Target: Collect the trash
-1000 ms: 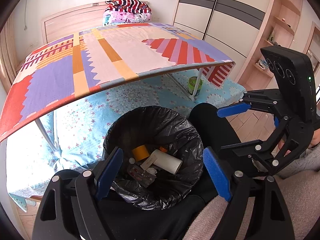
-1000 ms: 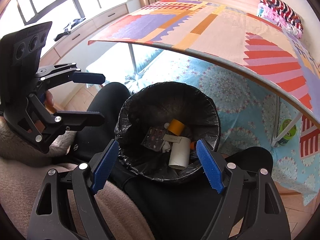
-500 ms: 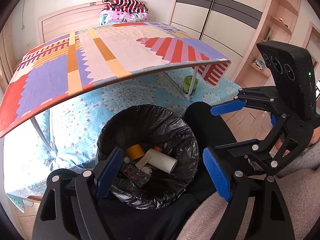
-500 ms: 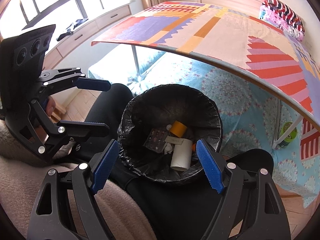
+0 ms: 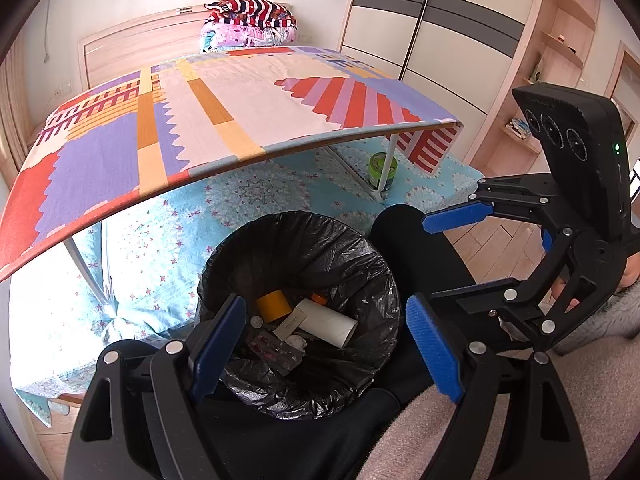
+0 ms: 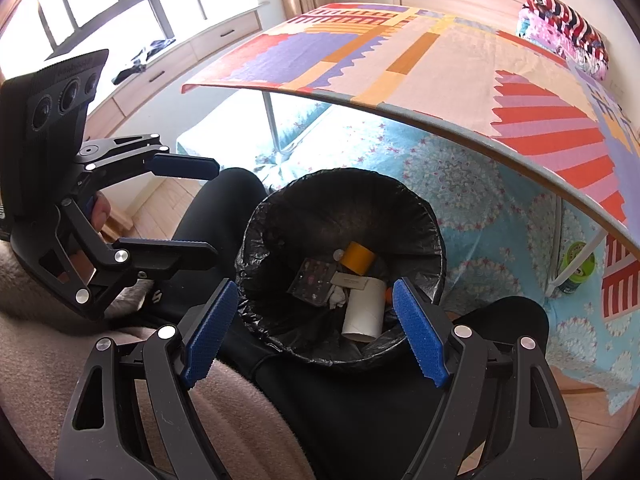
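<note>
A bin lined with a black bag point(image 5: 360, 264) point(image 6: 424, 216) stands between a person's knees. Inside lie a white cardboard tube point(image 5: 328, 322) point(image 6: 364, 308), a yellow tape roll point(image 5: 274, 306) point(image 6: 360, 258), a pill blister pack point(image 5: 276, 352) point(image 6: 314, 280) and small scraps. My left gripper point(image 5: 324, 348) hangs open above the bin, nothing between its blue pads. My right gripper point(image 6: 316, 332) is likewise open and empty over the bin. Each gripper also shows in the other's view: the right gripper point(image 5: 456, 256) at the right edge, the left gripper point(image 6: 188, 208) at the left edge, both open.
A low table with a colourful patterned cloth point(image 5: 224, 112) point(image 6: 420, 56) stands over a bed with a turquoise sheet point(image 5: 168, 232). A green jar point(image 5: 382, 168) point(image 6: 576, 266) sits by a table leg. Folded bedding point(image 5: 248, 20) lies at the headboard. Wardrobe and shelves stand at the right, wooden floor beyond.
The view has shifted slightly, the bin drifting a little in both views. Both grippers stay open and empty.
</note>
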Demonstrator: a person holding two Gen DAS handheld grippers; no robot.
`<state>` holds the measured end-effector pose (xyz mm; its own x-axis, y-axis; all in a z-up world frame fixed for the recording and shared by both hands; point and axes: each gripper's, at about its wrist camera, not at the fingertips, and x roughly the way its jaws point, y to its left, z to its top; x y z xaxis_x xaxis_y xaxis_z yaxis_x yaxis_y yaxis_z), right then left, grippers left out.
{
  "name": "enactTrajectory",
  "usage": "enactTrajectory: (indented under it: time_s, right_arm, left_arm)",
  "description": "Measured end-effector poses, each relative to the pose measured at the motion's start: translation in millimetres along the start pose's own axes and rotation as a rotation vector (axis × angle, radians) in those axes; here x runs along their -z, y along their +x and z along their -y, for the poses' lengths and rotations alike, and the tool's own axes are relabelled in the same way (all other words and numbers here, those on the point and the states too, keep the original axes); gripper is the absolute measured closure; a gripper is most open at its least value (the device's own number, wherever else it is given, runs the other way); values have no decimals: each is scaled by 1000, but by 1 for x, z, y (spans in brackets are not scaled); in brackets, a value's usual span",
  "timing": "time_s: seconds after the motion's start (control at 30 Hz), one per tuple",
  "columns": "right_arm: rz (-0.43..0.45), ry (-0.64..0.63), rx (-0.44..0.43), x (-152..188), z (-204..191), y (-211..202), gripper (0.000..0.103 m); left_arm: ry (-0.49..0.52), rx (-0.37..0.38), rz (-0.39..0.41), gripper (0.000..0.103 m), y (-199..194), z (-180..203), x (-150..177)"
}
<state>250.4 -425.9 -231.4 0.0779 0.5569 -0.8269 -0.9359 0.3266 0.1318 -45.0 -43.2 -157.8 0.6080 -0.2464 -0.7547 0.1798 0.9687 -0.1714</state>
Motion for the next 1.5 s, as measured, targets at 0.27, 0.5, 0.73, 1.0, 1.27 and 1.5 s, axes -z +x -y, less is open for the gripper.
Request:
enactTrajectory:
  time_s: [0.27,0.5,0.73,1.0,1.27,1.5]
  right_arm:
    - [-1,0,-1,0,0,0,23]
    - [0,0,0,1,-1,1,23]
    - [1,-1,0,0,-3,1,23]
    - [3,1,-3,-1,-2,1,23]
    - [4,2,-4,0,-2,1,23]
    - [5,1,-5,-1,-1,1,23]
  left_arm:
    - [-1,-1,-1,24,0,-1,0]
    - [-2,-1,-2,24,0,-2,0]
    - [-1,-2,4,24,-2,-2,0]
    - [0,-3,4,24,-2,-2,0]
    - [1,-4,4,24,-2,-1,0]
    - [1,-4,4,24,-2,-1,-1]
